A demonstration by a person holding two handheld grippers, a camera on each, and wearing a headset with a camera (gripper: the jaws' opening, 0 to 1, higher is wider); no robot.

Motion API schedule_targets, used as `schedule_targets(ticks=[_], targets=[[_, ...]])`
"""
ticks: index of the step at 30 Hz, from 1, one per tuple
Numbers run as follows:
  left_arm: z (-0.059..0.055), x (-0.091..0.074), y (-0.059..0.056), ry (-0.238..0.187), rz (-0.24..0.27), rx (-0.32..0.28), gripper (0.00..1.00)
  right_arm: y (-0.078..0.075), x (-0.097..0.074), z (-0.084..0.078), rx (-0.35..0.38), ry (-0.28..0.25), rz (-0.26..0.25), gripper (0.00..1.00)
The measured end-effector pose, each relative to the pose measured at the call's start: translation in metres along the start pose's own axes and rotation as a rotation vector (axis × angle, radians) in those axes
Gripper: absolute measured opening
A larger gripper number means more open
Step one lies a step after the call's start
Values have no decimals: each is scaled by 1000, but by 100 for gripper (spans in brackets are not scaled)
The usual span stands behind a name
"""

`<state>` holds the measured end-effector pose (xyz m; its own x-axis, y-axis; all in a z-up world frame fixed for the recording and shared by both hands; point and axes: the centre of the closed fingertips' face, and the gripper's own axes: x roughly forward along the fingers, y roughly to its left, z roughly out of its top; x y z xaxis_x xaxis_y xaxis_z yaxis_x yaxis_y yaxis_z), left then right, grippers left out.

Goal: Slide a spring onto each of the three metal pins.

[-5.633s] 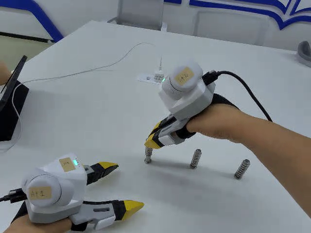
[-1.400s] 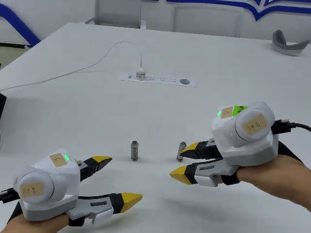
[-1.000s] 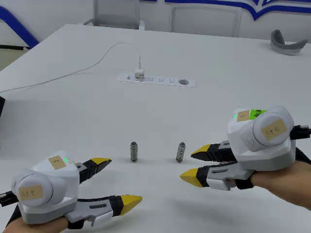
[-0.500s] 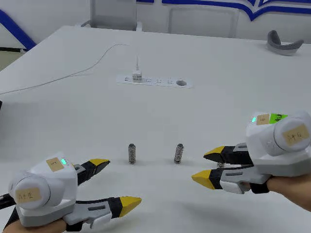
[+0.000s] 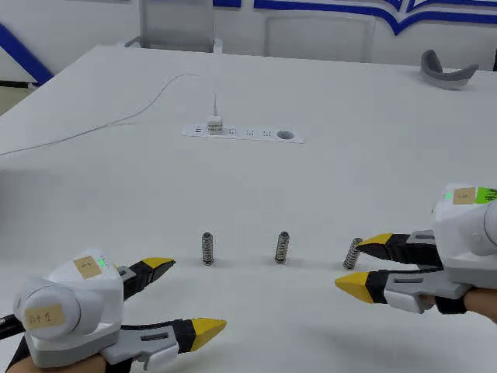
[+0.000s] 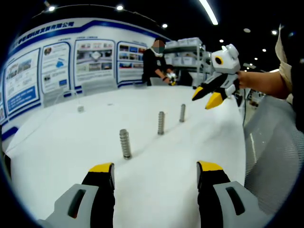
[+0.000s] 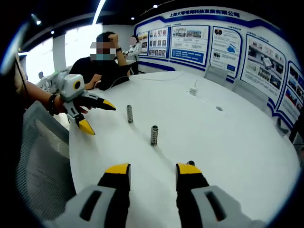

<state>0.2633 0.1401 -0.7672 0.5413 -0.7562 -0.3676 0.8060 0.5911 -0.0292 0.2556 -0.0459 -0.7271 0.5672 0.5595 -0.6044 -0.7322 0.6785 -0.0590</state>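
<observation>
Jaws apart, left gripper [image 5: 198, 294] and right gripper [image 5: 349, 265] flank sprung pins [image 5: 282, 247] on open table [image 5: 311, 179].

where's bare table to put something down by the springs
Bare table between the power strip and the row of three springs is widest. Also free: the near strip between the left tool and right tool. Crowded at the rightmost spring, beside the right tool.

Big white table [image 5: 334, 101] with a power strip [image 5: 241, 133] on it and grey chairs [image 5: 175, 23] at the far edge. Walls are covered in blue-framed posters [image 7: 190, 42]. Strip lights [image 6: 207, 10] overhead, and a bright window [image 7: 78, 45] off to one side.
</observation>
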Motion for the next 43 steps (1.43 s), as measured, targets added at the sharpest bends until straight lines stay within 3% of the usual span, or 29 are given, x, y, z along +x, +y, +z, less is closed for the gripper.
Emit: schedule_targets(ticks=[24, 43], targets=[[-1, 1, -1, 2, -1, -3, 71, -21, -16, -28, 31, -8, -51, 44], [-4, 1, 1, 2, 3, -13, 71, -17, -19, -34, 55, -17, -59, 46]])
